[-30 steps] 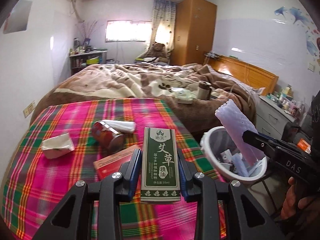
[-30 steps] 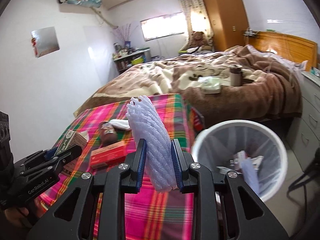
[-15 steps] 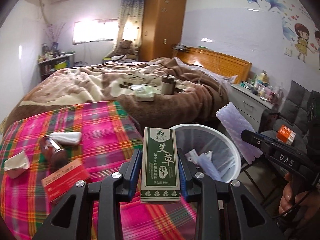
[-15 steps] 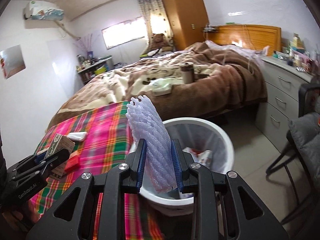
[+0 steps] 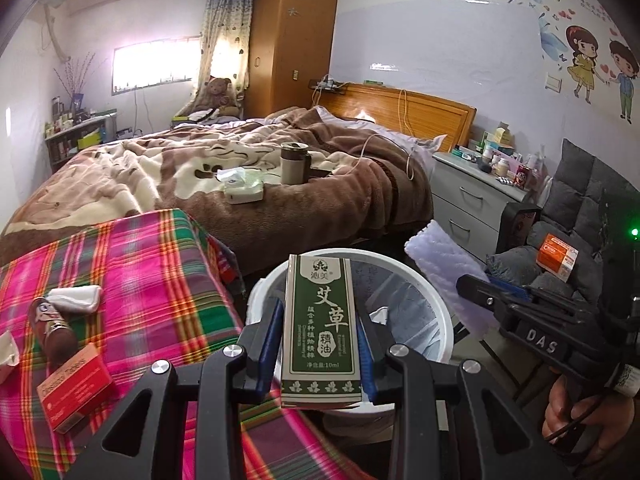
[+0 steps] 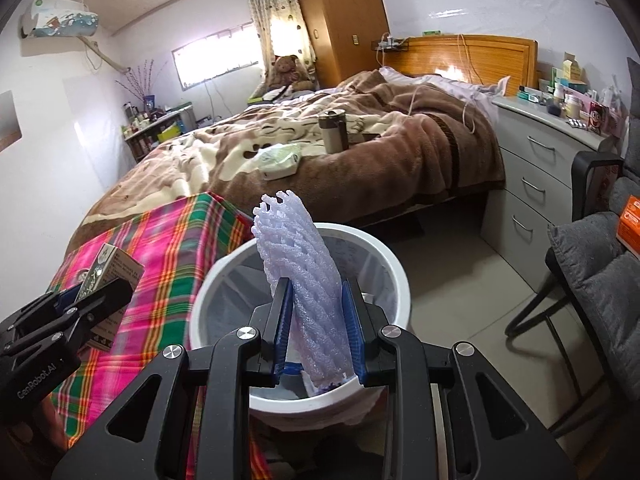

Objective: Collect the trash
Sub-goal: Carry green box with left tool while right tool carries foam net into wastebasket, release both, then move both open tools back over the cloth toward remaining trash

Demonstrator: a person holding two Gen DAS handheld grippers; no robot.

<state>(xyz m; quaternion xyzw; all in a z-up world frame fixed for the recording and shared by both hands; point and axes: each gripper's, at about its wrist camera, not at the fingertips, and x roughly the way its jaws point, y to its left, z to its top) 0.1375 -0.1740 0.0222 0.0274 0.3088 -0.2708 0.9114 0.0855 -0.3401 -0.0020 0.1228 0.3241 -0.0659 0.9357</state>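
Left wrist view, taking the white bin [image 5: 442, 322] as my landmark: furthest left of it, on the plaid-covered bench [image 5: 152, 280], lie what I judge is left to collect, a crumpled white tissue [image 5: 6, 354] at the edge, a brown bottle [image 5: 54, 326] on its side with a folded white wipe [image 5: 78, 298] at its far end, and a red carton [image 5: 74, 386] nearer to me. My left gripper [image 5: 320, 344] has its jaws closed on the green box [image 5: 320, 328], which stands upright, long axis vertical, printed face toward the camera, in front of the bin's mouth. Right of the bin, my right gripper [image 5: 476, 280] holds the foam net sleeve [image 5: 444, 264] slanted, its free end pointing up and away. From the right wrist, the right gripper [image 6: 316, 328] has its jaws pressed on that foam net sleeve [image 6: 300, 264], long axis nearly upright and leaning a little left, frayed end up, lower end over the bin [image 6: 394, 276]. Some scraps already lie inside. So I reckon two pieces are at the bin and unreleased, four wait on the bench.
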